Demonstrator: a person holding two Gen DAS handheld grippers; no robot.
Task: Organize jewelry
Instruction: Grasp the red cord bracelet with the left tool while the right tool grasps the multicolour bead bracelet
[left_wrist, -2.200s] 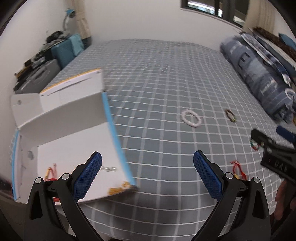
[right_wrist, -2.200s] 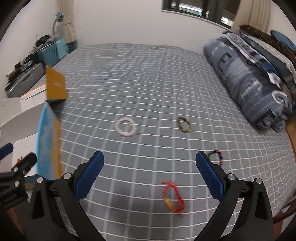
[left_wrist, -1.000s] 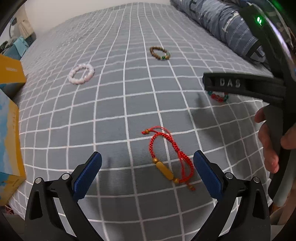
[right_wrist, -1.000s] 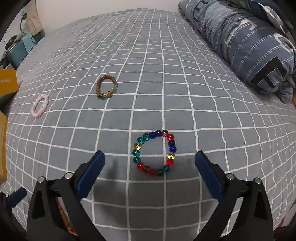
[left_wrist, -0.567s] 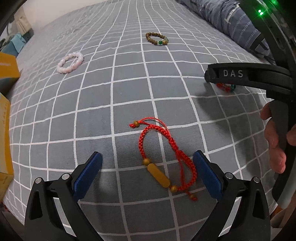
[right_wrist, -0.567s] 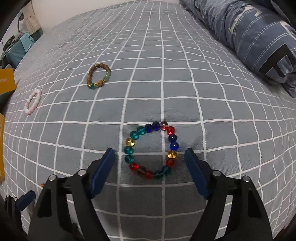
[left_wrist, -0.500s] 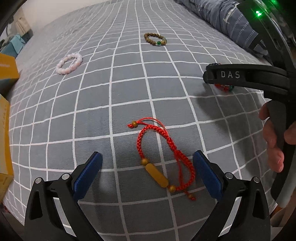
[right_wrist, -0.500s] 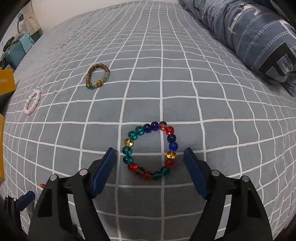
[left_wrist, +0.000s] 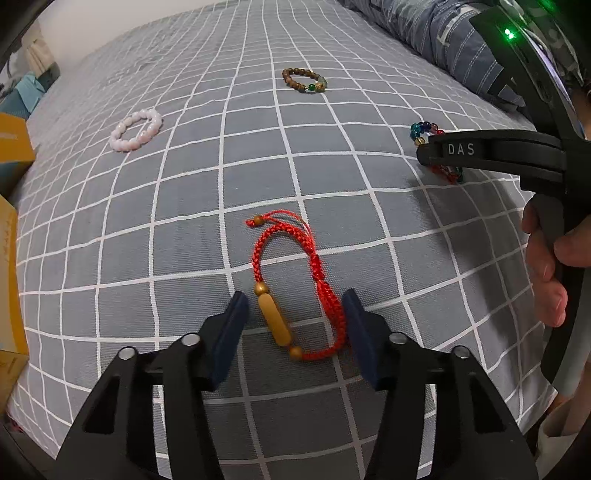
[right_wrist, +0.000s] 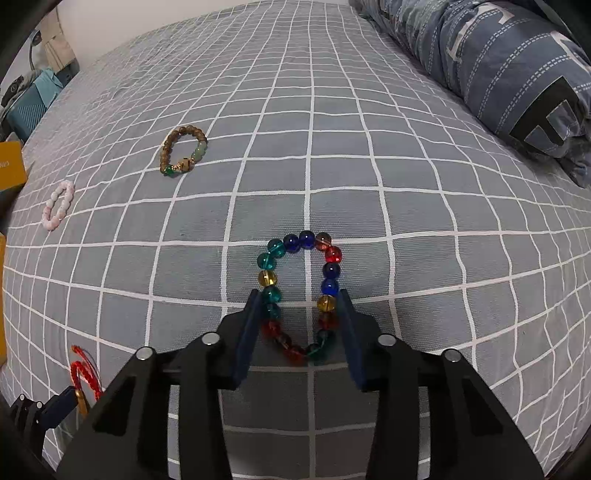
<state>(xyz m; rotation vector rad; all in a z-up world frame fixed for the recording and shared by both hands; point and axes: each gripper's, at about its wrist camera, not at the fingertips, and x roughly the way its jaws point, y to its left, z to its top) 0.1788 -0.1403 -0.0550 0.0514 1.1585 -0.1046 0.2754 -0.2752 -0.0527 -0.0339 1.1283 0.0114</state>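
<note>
Pickup step, both hands. Your left gripper (left_wrist: 293, 321) has just been closing around the red braided cord bracelet with amber beads (left_wrist: 291, 284) on the grey checked bedspread (left_wrist: 332, 155), pads not yet touching. Your right gripper (right_wrist: 299, 325) has likewise been closing; its pads touch the multicoloured glass-bead bracelet (right_wrist: 301, 295). Next: finish squeezing, then lift.
</note>
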